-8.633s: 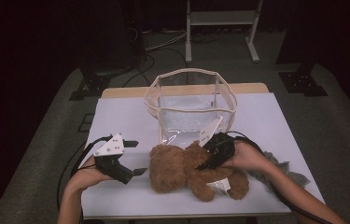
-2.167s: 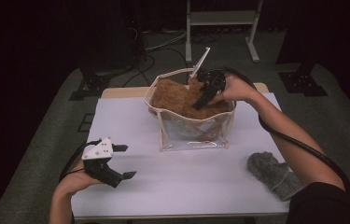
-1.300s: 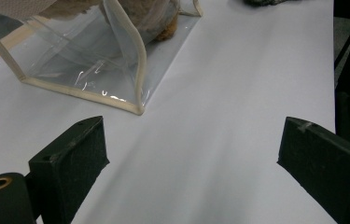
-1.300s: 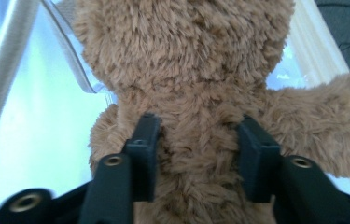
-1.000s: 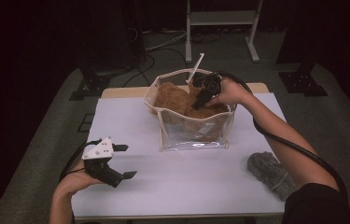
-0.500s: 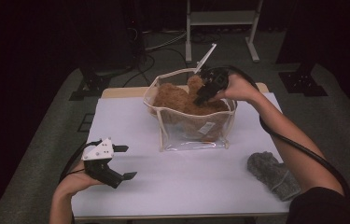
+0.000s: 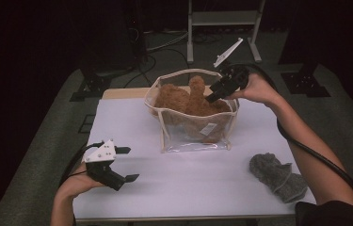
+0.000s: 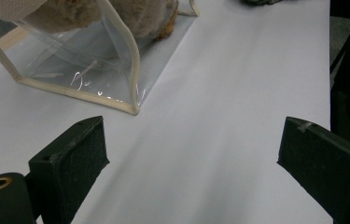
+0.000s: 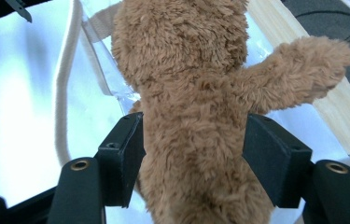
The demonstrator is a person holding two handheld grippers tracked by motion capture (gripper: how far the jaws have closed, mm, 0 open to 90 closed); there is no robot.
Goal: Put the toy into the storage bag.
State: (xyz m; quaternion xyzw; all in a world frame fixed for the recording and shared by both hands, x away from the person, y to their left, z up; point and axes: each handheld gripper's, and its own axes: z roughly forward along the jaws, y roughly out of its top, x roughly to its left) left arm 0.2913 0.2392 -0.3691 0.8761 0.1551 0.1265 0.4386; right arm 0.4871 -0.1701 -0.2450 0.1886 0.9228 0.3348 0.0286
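Note:
A brown teddy bear (image 7: 188, 101) sits inside a clear plastic bag with cream trim (image 7: 164, 127) at the middle of the white table (image 7: 117, 122). One limb sticks up above the rim. My right gripper (image 7: 212, 96) hovers over the bag's right rear rim. Its jaws have just been opening, and in the right gripper view the teddy bear (image 9: 196, 93) stands between them, with the pads at its fur but not squeezing it. My left gripper (image 7: 132, 164) rests open near the table's front left. Its jaws (image 8: 191, 158) hold nothing and face the bag (image 8: 93, 70).
A grey fuzzy plush item (image 7: 277, 176) lies at the table's front right. A strip of bare wood runs along the far edge behind the bag. Beyond the table there is dark floor with cables and a metal stand.
My right gripper has risen out of the bag and moved right, and its jaws have spread from the bear. The bear's limb now sticks up. The left gripper has not moved.

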